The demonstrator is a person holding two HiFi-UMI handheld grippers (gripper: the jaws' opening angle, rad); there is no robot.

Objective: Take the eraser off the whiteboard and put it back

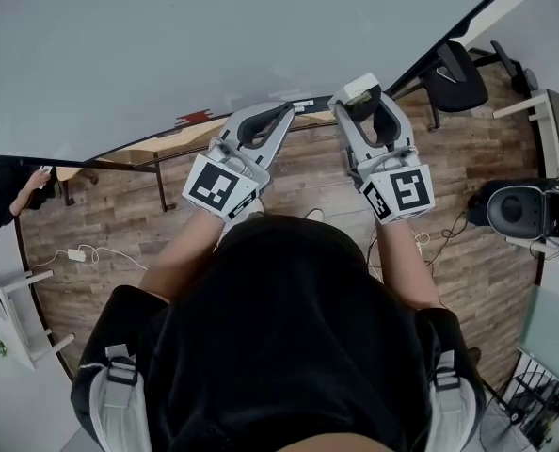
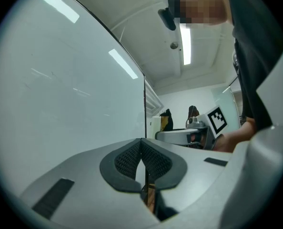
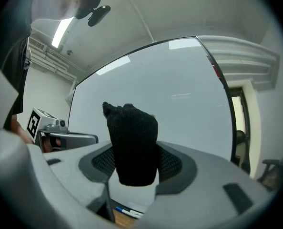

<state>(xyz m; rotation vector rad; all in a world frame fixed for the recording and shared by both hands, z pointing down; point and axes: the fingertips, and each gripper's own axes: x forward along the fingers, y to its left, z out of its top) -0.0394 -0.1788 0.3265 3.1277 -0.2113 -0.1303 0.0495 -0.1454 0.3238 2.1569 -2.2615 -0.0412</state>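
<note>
The eraser (image 3: 132,147), black felt on a white body, stands upright between the jaws of my right gripper (image 3: 134,168), which is shut on it. The head view shows the eraser's white end (image 1: 359,87) at the tip of the right gripper (image 1: 361,99), just short of the whiteboard (image 1: 214,36). The board (image 3: 179,94) fills the background behind the eraser. My left gripper (image 1: 281,113) is held beside the right one, a little to its left. Its pads (image 2: 153,162) meet with nothing between them. The left gripper view looks along the whiteboard (image 2: 60,94) with the right gripper (image 2: 194,135) farther on.
A marker (image 3: 127,210) lies on the board's tray (image 1: 303,105) below the grippers. On the wooden floor stand an office chair (image 1: 454,73), a desk (image 1: 552,121), a black device (image 1: 515,210) and a white stand (image 1: 21,309). Another person (image 1: 7,191) is at the left.
</note>
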